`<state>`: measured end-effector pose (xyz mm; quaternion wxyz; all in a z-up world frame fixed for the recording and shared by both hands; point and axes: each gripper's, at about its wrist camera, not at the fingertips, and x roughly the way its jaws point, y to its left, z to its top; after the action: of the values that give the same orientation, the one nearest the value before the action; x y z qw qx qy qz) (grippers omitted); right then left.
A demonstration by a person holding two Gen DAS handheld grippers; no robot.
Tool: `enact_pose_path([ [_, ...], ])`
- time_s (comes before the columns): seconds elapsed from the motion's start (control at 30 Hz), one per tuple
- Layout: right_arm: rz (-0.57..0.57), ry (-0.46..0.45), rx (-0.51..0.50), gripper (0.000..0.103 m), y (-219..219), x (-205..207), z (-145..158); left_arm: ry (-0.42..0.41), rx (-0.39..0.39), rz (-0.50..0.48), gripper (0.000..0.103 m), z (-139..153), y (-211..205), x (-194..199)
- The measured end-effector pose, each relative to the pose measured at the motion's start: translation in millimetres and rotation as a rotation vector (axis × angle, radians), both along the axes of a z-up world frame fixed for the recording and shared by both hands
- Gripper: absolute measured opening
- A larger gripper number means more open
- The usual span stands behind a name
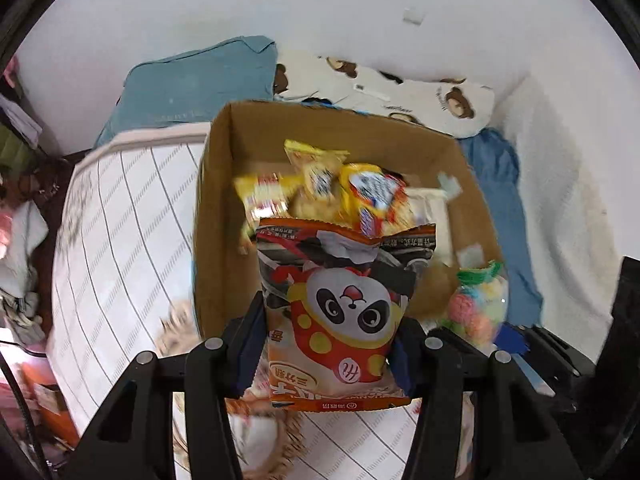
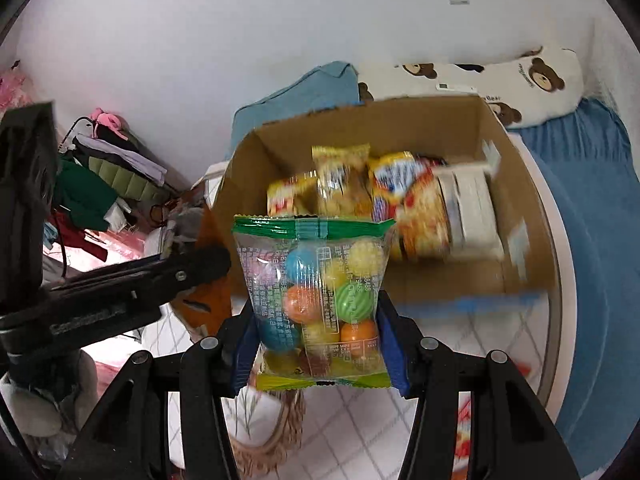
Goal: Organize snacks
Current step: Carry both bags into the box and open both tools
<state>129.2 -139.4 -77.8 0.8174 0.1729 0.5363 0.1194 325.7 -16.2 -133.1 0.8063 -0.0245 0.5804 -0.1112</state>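
My left gripper (image 1: 326, 344) is shut on an orange snack bag with a panda picture (image 1: 340, 312), held upright above the bed in front of a cardboard box (image 1: 224, 208). My right gripper (image 2: 316, 344) is shut on a clear bag of coloured candy balls (image 2: 316, 292), also in front of the cardboard box (image 2: 516, 184). That candy bag (image 1: 478, 304) shows at the right in the left wrist view. Inside the box lie several yellow snack packets (image 1: 320, 184) and a white carton (image 2: 472, 212). The left gripper's body (image 2: 112, 292) shows at the left in the right wrist view.
The box stands on a bed with a white striped cover (image 1: 116, 232). Behind it lie a teal pillow (image 1: 192, 88) and a white pillow with bears (image 2: 532, 76). A blue blanket (image 2: 600, 240) is to the right. Piled clothes (image 2: 100, 184) sit left of the bed. A fringed round item (image 2: 272, 432) lies below.
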Motion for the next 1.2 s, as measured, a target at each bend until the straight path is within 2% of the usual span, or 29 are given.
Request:
enact_pose_path([
  [0.1, 0.001, 0.026, -0.003, 0.056, 6, 36, -9, 0.050, 0.073, -0.013, 0.050, -15, -3, 34],
  [0.23, -0.005, 0.098, 0.022, 0.056, 16, 80, -36, 0.130, 0.114, -0.006, 0.051, -41, -2, 70],
  [0.33, 0.001, 0.147, 0.042, 0.056, 21, 91, -57, 0.170, 0.128, 0.003, 0.051, -55, -1, 86],
  [0.47, 0.033, 0.208, 0.069, 0.059, 29, 98, -77, 0.214, 0.143, -0.011, 0.053, -66, -4, 88],
  [0.5, 0.038, 0.216, 0.068, 0.068, 31, 96, -79, 0.215, 0.136, -0.015, 0.060, -67, -5, 87],
  [0.53, 0.040, 0.226, 0.071, 0.077, 31, 97, -82, 0.212, 0.129, -0.019, 0.074, -67, -5, 87],
  [0.57, 0.040, 0.235, 0.074, 0.094, 31, 98, -85, 0.210, 0.129, -0.020, 0.082, -67, -5, 88],
  [0.6, 0.038, 0.241, 0.067, 0.098, 31, 99, -87, 0.207, 0.128, -0.019, 0.090, -67, -6, 87],
  [0.93, -0.012, 0.239, -0.100, 0.098, 7, 99, -91, 0.193, 0.097, 0.022, 0.090, -67, -5, 76],
  [1.2, -0.048, 0.212, -0.194, 0.098, -13, 86, -78, 0.149, 0.067, 0.048, 0.090, -62, -6, 57],
])
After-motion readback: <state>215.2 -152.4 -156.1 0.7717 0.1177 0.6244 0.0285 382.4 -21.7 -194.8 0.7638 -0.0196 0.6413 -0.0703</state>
